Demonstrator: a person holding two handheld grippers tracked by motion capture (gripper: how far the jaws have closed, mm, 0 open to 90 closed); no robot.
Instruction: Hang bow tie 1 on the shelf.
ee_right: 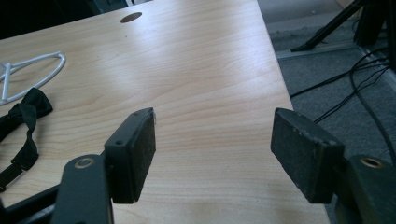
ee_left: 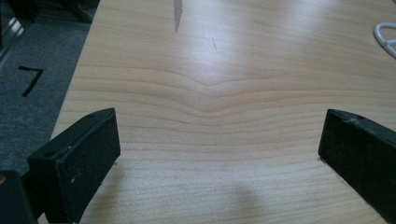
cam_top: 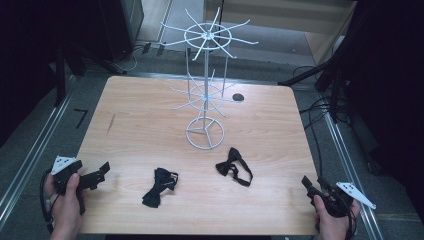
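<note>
High view: two black bow ties lie on the table [cam_top: 130, 125], in front of the white wire stand [cam_top: 205, 95]. Left bow tie [cam_top: 159, 187] sits near the front edge; right bow tie [cam_top: 233, 166] lies just ahead of the stand's ring base, its strap trailing. Left gripper [cam_top: 102, 172] is at the front left corner, right gripper [cam_top: 310, 186] at the front right, both well apart from the ties. Left gripper view: jaws spread wide over bare wood. Right gripper view: jaws apart, nothing between them, what looks like the right tie off to the side.
</note>
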